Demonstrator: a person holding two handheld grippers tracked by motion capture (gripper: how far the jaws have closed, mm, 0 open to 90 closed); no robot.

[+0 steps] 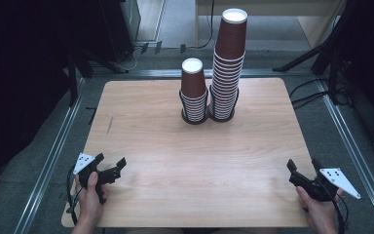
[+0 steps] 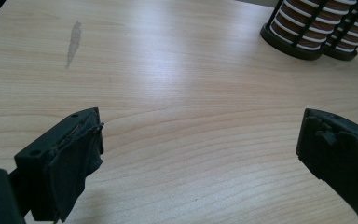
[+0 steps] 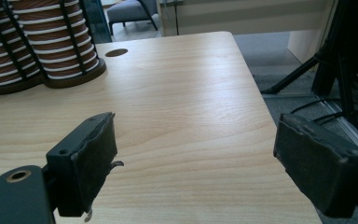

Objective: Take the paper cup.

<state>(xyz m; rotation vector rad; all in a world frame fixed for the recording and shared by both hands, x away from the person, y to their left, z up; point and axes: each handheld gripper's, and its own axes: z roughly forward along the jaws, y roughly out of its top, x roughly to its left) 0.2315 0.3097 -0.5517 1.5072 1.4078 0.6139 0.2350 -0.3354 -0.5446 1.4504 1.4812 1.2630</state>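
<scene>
We are holding both grippers low at the near edge of the wooden table [image 1: 175,161], well apart from the cups, so the work with the cups looks to us not yet begun. The left gripper [image 1: 111,169] is hanging over the near left corner with its jaws spread wide and nothing between them; the left gripper view is showing bare wood in the gap. The right gripper [image 1: 303,171] is sitting at the near right corner, likewise released and holding nothing.

Taking the tall stack of cups [image 1: 228,66] as our landmark: it is standing upside-down in a black wire holder [image 1: 222,116] toward the far edge, a little right of centre. Touching that holder on its left is a second holder with the short stack of cups [image 1: 194,90]. Both grippers are waiting far on the near side of the tall stack, one off to each flank.

We judge that everything is left to do: reaching in, closing on a cup and lifting it away.

Room is generous. Between us and the tall stack the tabletop is lying bare. The right gripper is working close to the table's right edge, beyond which cables and stand legs are lying on the floor.
</scene>
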